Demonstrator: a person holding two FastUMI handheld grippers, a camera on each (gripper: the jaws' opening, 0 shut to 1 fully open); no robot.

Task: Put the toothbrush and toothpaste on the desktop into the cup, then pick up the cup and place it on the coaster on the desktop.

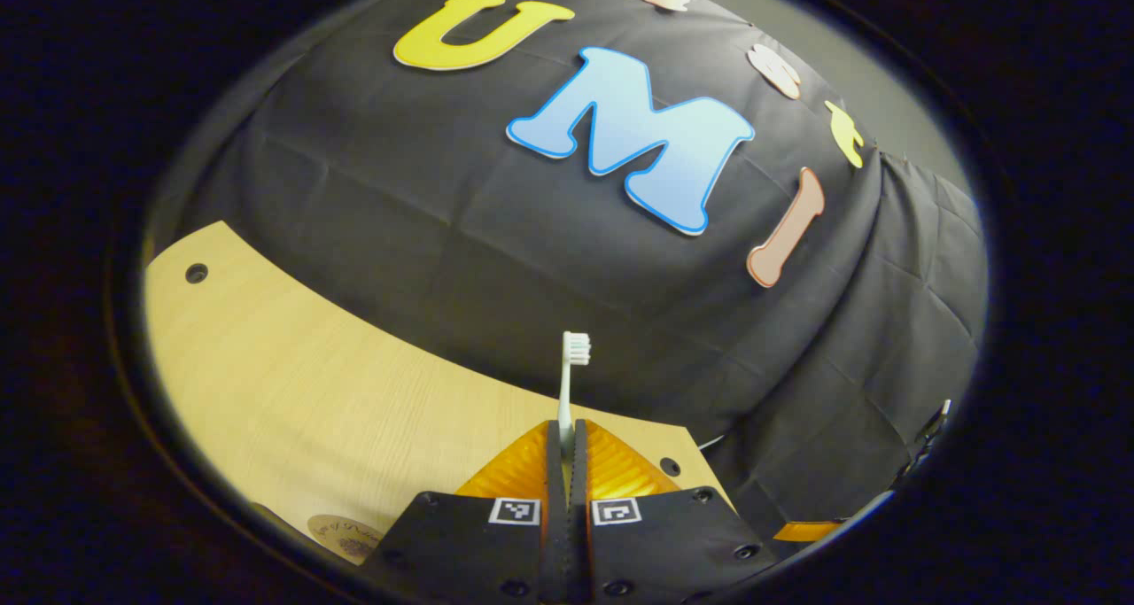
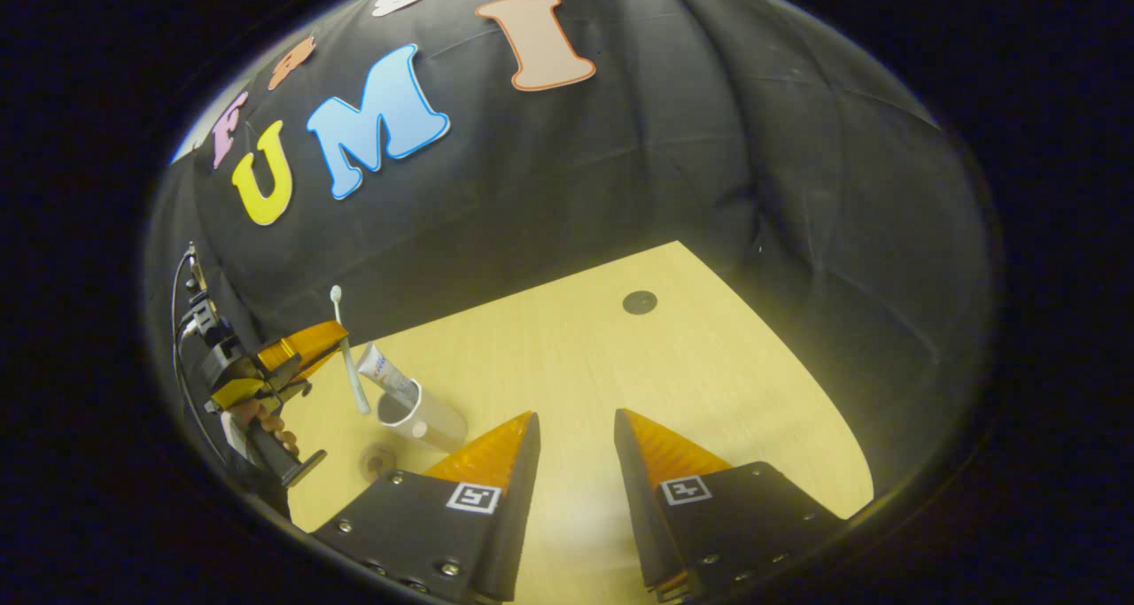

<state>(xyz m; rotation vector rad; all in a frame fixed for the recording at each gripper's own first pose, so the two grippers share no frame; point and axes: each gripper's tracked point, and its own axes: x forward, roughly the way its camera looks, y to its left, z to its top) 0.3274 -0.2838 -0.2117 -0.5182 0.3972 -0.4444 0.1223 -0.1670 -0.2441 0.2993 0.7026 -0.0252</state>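
Note:
A white toothbrush [image 1: 569,383] stands upright between the pressed-together fingers of my left gripper [image 1: 567,437], bristles at the top. In the right gripper view that same left gripper [image 2: 306,348], held by a hand, keeps the toothbrush [image 2: 348,357] above the rim of a white cup [image 2: 423,419] on the wooden desktop [image 2: 620,366]. A white toothpaste tube [image 2: 385,373] sticks out of the cup. My right gripper [image 2: 576,428] is open over bare desktop, to the right of the cup. A round coaster [image 1: 344,534] lies at the lower left of the left gripper view, and the coaster [image 2: 378,460] sits just in front of the cup.
The black cloth wall closes off the desktop at the back and sides. A dark round hole [image 2: 640,302] marks the desktop's far part, and other holes [image 1: 196,273] sit near its corners. Cables hang behind the left gripper.

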